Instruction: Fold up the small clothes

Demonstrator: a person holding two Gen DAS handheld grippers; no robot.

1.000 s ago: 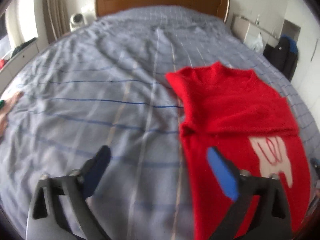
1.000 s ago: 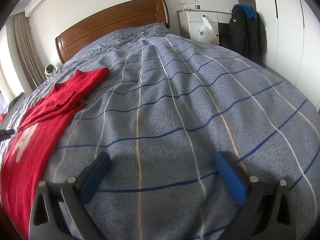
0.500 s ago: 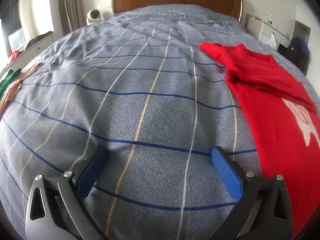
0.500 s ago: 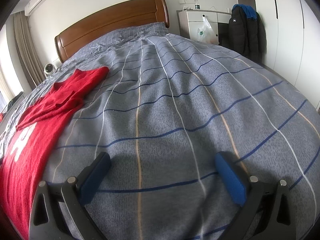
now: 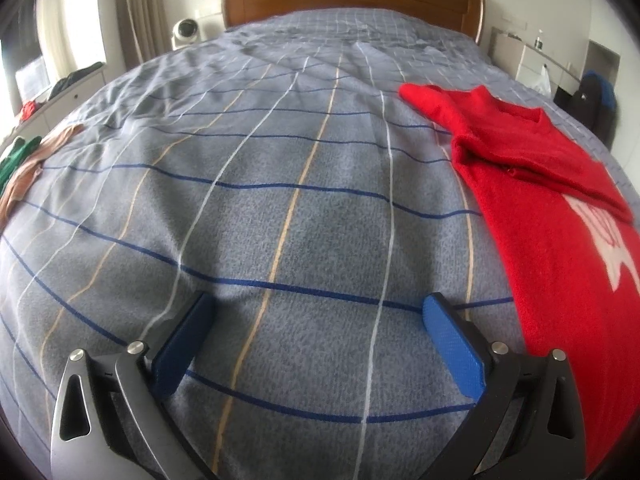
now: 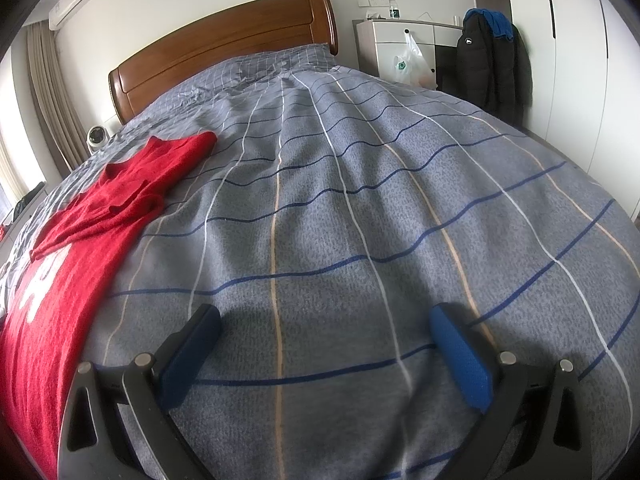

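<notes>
Lying flat: red sweater (image 5: 560,208) on bed (image 5: 280,200), sleeve folded across chest, white print partly covered.
Left gripper (image 5: 316,320): spread wide, empty, over bare cover just beside sweater's edge.
Right gripper (image 6: 324,332): spread wide, empty, sweater off to its left.
Bed edge: green and tan clothes (image 5: 20,164), possibly socks, blurry.
</notes>
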